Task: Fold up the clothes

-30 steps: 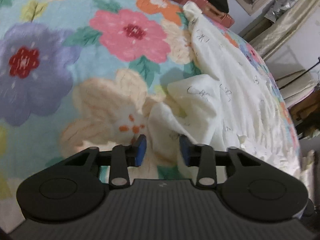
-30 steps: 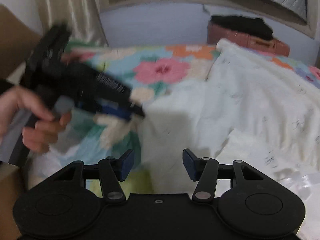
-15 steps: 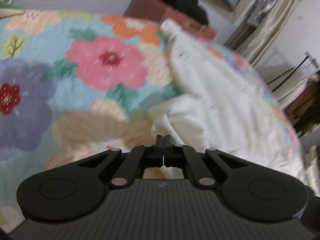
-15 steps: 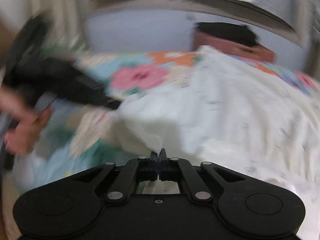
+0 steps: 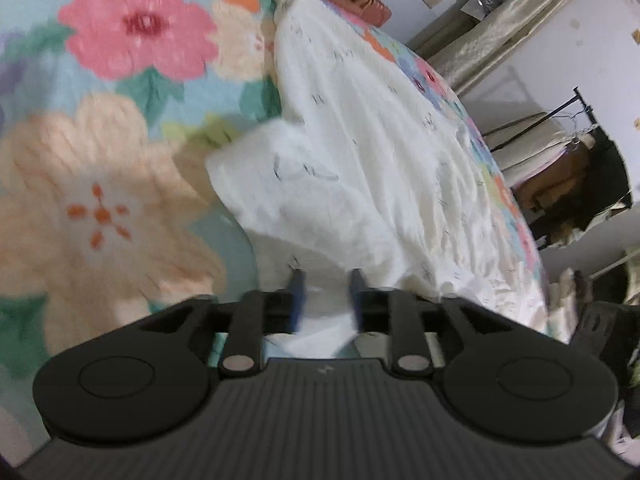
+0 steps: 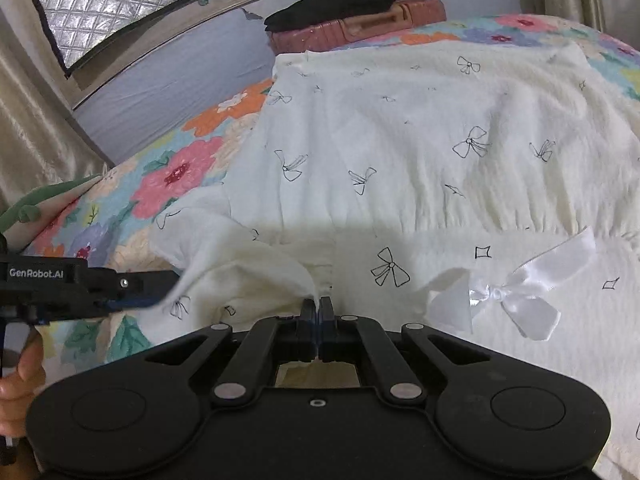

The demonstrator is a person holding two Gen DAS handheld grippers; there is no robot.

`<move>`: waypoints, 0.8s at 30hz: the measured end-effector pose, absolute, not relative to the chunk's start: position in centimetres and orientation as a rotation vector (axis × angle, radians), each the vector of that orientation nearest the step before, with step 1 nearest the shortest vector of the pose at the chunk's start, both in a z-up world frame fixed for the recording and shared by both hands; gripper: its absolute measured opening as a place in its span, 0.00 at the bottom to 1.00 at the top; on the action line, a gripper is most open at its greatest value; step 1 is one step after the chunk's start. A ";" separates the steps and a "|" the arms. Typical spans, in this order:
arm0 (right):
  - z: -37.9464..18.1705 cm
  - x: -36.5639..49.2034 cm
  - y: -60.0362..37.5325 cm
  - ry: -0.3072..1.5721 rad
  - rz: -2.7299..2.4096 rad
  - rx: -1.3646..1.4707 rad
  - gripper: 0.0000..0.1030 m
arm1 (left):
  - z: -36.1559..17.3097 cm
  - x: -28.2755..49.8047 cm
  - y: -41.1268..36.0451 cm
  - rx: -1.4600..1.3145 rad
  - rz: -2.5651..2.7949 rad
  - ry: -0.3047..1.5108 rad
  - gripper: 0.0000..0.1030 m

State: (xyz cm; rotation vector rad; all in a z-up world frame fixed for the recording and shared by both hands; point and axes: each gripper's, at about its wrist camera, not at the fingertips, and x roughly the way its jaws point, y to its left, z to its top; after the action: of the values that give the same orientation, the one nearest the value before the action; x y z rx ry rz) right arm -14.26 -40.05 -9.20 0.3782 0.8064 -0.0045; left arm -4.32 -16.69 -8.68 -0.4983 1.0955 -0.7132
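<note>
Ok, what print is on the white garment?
Small black outlined bows on the white garment; clearest in the right wrist view.

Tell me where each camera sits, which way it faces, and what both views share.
Left wrist: on the open left gripper, looking along the white garment over the floral bedspread.
Right wrist: on the right gripper, shut on the garment's edge, facing the window; the person's hand shows.
Shared: garment, bedspread, pink suitcase.
</note>
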 end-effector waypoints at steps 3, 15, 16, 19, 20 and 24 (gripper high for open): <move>-9.9 -13.8 -40.6 0.802 -0.012 0.417 0.00 | -9.9 -4.8 -16.6 -0.620 -0.696 1.136 0.63; -10.9 -14.4 -42.5 0.795 -0.065 0.550 0.00 | -10.0 -9.4 -16.1 -0.735 -0.629 1.098 0.66; -10.6 -14.7 -42.6 0.790 -0.069 0.555 0.00 | -10.0 -9.6 -16.3 -0.687 -0.623 1.089 0.66; -9.8 -15.3 -42.9 0.764 -0.042 0.598 0.00 | -9.5 -9.8 -18.4 -0.366 -0.568 1.011 0.65; -9.6 -15.5 -43.0 0.753 -0.026 0.617 0.00 | -9.1 -10.0 -19.1 -0.290 -0.572 0.955 0.65; -8.9 -15.9 -43.1 0.717 0.010 0.636 0.01 | -8.8 -10.2 -21.7 -0.153 -0.641 0.872 0.66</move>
State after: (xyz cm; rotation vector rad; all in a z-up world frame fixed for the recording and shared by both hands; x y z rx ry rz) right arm -15.91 -43.11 -8.90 0.6363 0.7169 0.0098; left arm -10.15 -21.72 -8.79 -0.1526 0.8720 -0.6412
